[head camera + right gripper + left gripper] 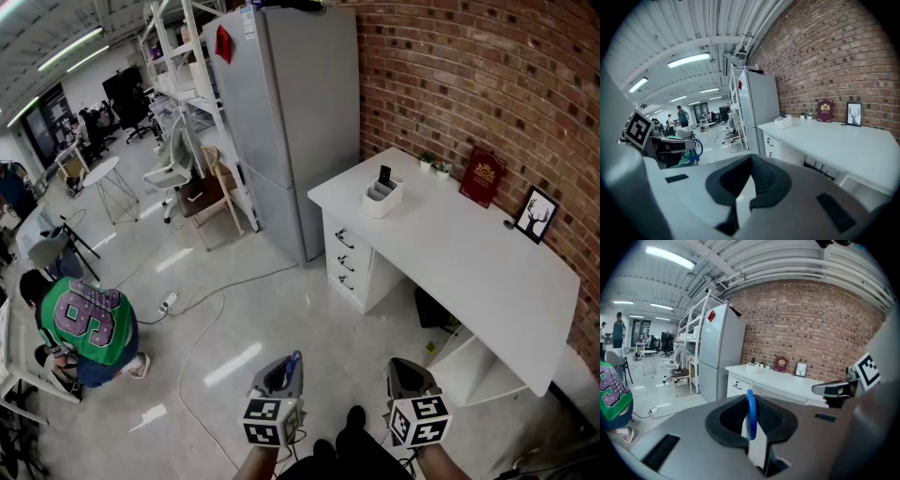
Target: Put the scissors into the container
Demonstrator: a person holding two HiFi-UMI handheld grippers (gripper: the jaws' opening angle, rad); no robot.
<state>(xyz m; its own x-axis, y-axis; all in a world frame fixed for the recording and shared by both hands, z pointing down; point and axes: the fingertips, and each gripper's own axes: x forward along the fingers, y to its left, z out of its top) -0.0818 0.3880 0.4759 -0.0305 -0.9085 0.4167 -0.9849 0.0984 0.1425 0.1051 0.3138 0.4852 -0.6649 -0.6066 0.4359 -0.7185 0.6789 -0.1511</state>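
Blue-handled scissors (751, 414) stand clamped between my left gripper's (752, 420) jaws, with one blue loop sticking up above them. In the head view that left gripper (283, 377) is low in the middle with the scissors' blue handle (294, 361) at its tip. My right gripper (409, 377) hangs beside it, and the right gripper (746, 180) is shut with nothing in it. The white container (381, 199) sits on the far left end of the white desk (469, 258), well away from both grippers. It also shows small as the container (751, 366) and the container (783, 122).
A grey fridge (281, 122) stands left of the desk, above the drawers (349, 262). On the desk lie a red book (482, 177), a picture frame (535, 216) and small plants (433, 166). A person in a green shirt (86, 323) crouches at left; a cable (202, 337) crosses the floor.
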